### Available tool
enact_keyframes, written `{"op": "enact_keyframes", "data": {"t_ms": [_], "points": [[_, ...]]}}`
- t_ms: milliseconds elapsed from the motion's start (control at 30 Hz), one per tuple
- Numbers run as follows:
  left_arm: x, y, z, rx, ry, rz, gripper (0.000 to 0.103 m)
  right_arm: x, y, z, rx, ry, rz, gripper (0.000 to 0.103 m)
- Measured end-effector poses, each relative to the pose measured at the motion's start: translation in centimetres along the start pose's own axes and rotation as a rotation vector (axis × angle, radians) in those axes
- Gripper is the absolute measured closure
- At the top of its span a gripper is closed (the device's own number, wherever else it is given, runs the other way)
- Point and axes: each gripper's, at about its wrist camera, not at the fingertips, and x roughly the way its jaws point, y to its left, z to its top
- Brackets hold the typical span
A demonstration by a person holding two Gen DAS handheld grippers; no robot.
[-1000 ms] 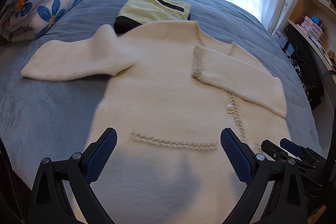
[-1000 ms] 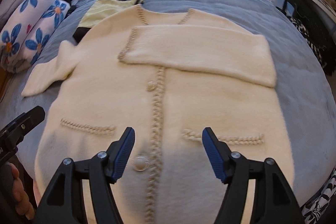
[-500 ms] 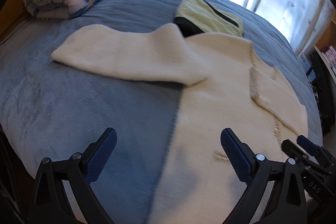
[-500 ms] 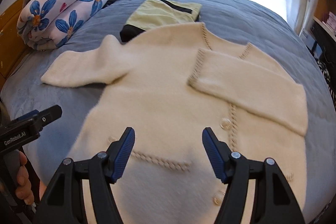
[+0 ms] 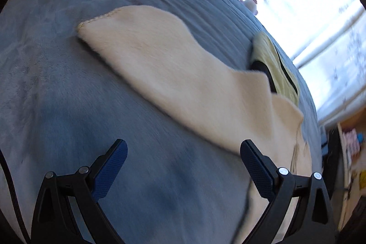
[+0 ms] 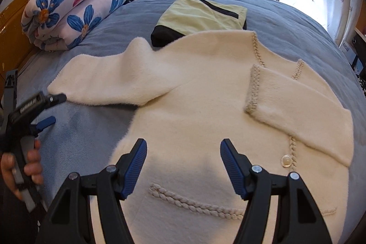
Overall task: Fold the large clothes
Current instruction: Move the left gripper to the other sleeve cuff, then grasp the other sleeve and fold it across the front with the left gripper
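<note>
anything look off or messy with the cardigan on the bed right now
Only that the fold is lopsided. On the cardigan, one sleeve is already folded across the front, while the other sleeve lies spread out on the blanket. Its shoulder also overlaps the folded yellow garment. No damage shows.
</note>
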Motion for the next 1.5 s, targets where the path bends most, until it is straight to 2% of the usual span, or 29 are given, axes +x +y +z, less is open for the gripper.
{"op": "enact_keyframes", "data": {"t_ms": [133,300,333,400,433,467,533,600,700,833,933,1000,1067,1133,1200,1267,1333,1367,1500], "points": [[2.2,2.5,2.5,-0.095,-0.023,-0.022,0.005,1.3,0.9,-0.3,-0.012,0.026,-0.003,0.036],[3.8,2.1,4.8,-0.082,-0.069,0.049,0.005,2.8,1.1,-0.3,-0.015,0.060,-0.014,0.036],[4.3,1.9,5.2,-0.076,-0.074,0.065,0.007,3.0,1.0,-0.3,-0.010,0.063,-0.014,0.036],[5.2,1.6,5.9,-0.052,-0.074,0.125,0.041,3.3,0.7,-0.2,0.004,0.069,-0.012,0.036],[5.5,1.4,6.5,-0.039,-0.066,0.173,0.073,3.4,0.6,-0.1,0.010,0.073,-0.010,0.036],[5.7,1.5,6.8,-0.033,-0.058,0.189,0.085,3.5,0.3,-0.1,0.020,0.076,-0.006,0.036],[4.8,1.7,6.9,-0.062,-0.078,0.167,0.092,3.6,-0.1,-0.1,0.033,0.081,-0.002,0.036],[3.4,0.1,6.9,-0.024,-0.118,0.181,0.096,3.6,-0.8,-0.2,0.047,0.083,0.008,0.036],[0.6,-4.8,6.0,0.119,-0.198,0.196,0.097,3.2,-2.2,-0.5,0.083,0.077,0.013,0.036],[-2.9,-14.3,3.2,0.325,-0.246,0.123,0.097,2.1,-5.0,-0.9,0.149,0.057,0.017,0.036],[-4.2,-21.2,-0.6,0.473,-0.227,0.021,0.097,0.9,-7.9,-1.7,0.211,0.032,0.004,0.036],[-3.7,-25.6,-4.0,0.559,-0.179,-0.043,0.096,0.0,-10.3,-2.6,0.256,0.015,-0.012,0.036],[-2.7,-28.5,-7.4,0.621,-0.127,-0.089,0.096,-0.7,-12.5,-3.4,0.298,0.002,-0.038,0.036],[-0.6,-30.8,-10.8,0.674,-0.054,-0.109,0.093,-1.3,-14.9,-4.4,0.338,0.000,-0.063,0.036],[2.1,-32.0,-14.4,0.701,0.070,-0.134,0.083,-1.9,-17.3,-5.8,0.384,0.004,-0.085,0.036],[4.2,-32.3,-17.0,0.709,0.155,-0.130,0.067,-2.4,-19.3,-6.9,0.417,0.005,-0.100,0.036],[5.9,-32.1,-18.8,0.720,0.204,-0.087,0.060,-2.7,-20.6,-7.9,0.438,0.007,-0.107,0.036],[6.3,-32.0,-19.6,0.727,0.219,-0.065,0.060,-2.8,-21.2,-8.3,0.448,0.008,-0.108,0.036],[5.4,-30.9,-20.5,0.734,0.235,-0.051,0.056,-2.5,-22.4,-9.0,0.461,0.010,-0.091,0.036]]}}
